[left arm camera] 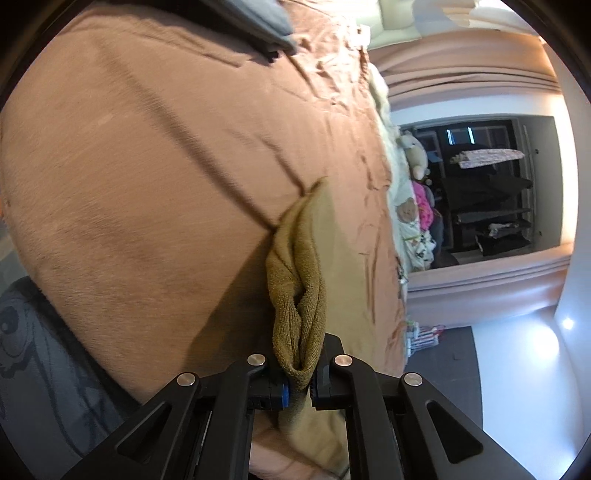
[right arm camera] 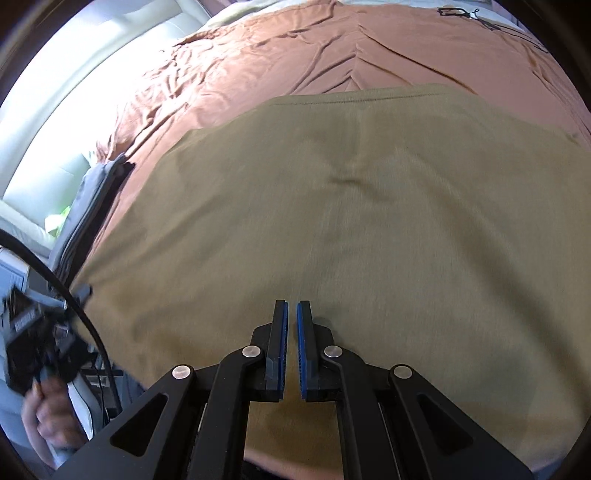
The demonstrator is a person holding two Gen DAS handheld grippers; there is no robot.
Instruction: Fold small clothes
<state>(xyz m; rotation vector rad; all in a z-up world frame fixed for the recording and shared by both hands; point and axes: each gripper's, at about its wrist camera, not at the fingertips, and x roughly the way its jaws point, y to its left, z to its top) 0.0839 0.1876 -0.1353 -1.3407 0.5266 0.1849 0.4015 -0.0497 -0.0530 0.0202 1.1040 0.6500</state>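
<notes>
An olive-tan garment (right arm camera: pixel 354 206) lies spread flat on the rust-brown bedspread (right arm camera: pixel 295 48). In the left wrist view my left gripper (left arm camera: pixel 299 387) is shut on a bunched fold of the same garment (left arm camera: pixel 299 295), which stands up from the bedspread (left arm camera: pixel 147 166). In the right wrist view my right gripper (right arm camera: pixel 291 321) hovers over the near part of the garment. Its jaws stand nearly closed with a narrow gap, and nothing is between them.
A folded grey garment (right arm camera: pixel 92 206) lies at the bed's left edge, also in the left wrist view (left arm camera: pixel 266 22). Pillows and soft toys (left arm camera: pixel 410 206) sit at the bed's far side, with a dark shelf unit (left arm camera: pixel 491 192) beyond. A black cable (right arm camera: pixel 74 295) hangs at left.
</notes>
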